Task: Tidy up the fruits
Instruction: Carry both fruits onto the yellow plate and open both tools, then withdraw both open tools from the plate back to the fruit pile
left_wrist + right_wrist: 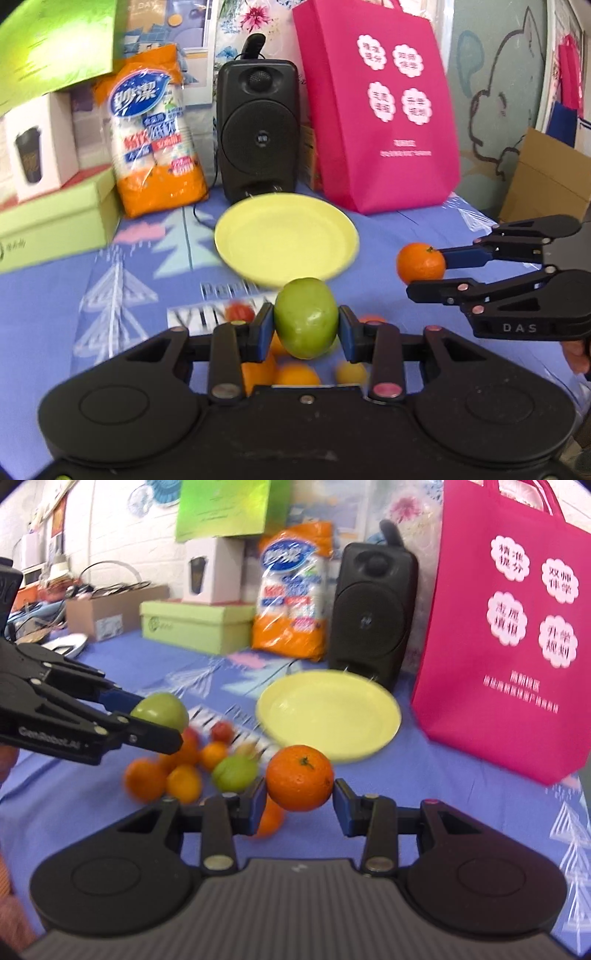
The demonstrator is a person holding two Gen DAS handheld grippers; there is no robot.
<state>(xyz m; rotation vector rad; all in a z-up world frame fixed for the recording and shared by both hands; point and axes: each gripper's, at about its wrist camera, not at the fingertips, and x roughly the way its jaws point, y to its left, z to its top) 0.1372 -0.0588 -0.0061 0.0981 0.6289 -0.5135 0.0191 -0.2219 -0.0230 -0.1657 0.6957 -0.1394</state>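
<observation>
My left gripper (306, 326) is shut on a green apple (306, 317) and holds it above the blue tablecloth, just short of the yellow plate (255, 240). My right gripper (300, 797) is shut on an orange (300, 777), also lifted, right of the plate's near edge. In the left wrist view the right gripper (424, 269) and its orange (421, 263) show at the right. In the right wrist view the left gripper (159, 720) and its apple (162, 709) show at the left. The plate (314, 705) is bare. A pile of oranges (146, 777), a second green apple (234, 773) and a red fruit (221, 731) lies on the cloth.
A black speaker (257, 129) stands behind the plate, a pink bag (376, 110) to its right, a pack of paper cups (155, 136) and green boxes (51, 218) to its left. A cardboard box (546, 177) is beyond the table's right edge.
</observation>
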